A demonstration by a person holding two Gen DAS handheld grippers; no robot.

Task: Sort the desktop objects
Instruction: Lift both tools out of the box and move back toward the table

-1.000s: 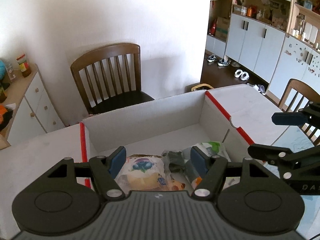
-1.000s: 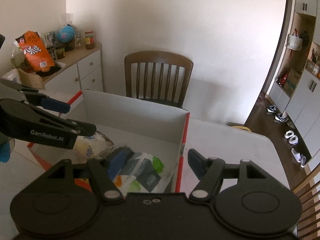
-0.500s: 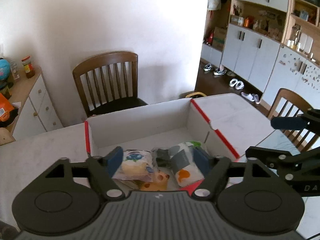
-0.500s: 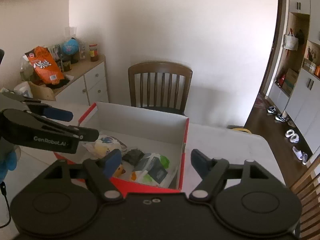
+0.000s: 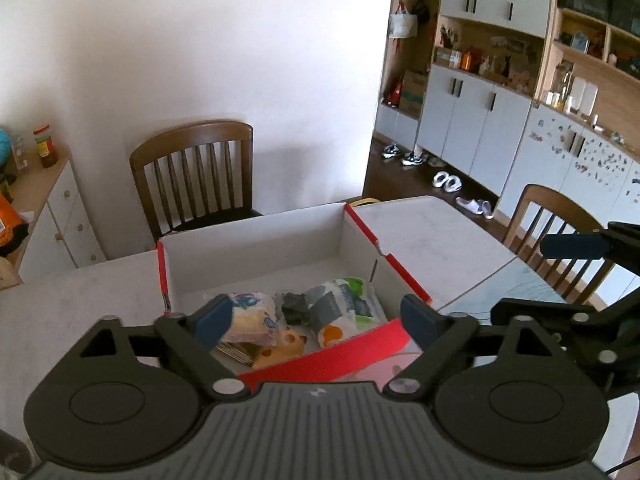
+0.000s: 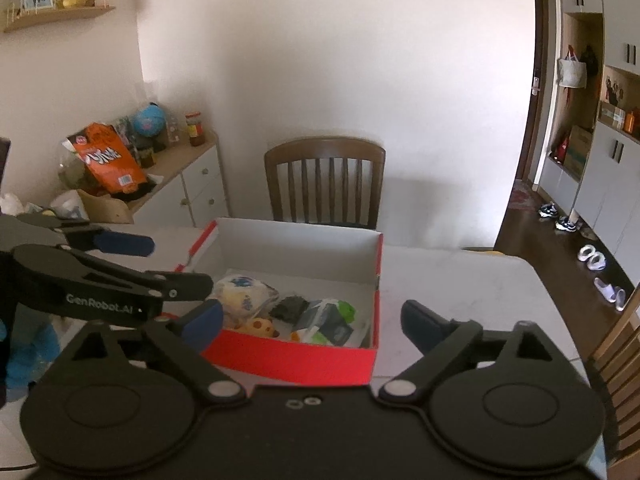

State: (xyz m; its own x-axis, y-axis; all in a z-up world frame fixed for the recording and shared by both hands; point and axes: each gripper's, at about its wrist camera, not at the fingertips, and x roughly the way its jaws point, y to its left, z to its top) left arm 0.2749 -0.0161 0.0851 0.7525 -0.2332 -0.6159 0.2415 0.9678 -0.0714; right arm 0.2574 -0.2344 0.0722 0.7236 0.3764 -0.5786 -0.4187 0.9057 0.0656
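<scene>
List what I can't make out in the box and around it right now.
- Left wrist view: box near corners and front packets hidden behind left gripper.
- Right wrist view: packet labels too small to read.
- Table nearest me: blocked by right gripper.

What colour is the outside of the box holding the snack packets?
Red outside, white inside; the box shows best in the right wrist view.
</scene>
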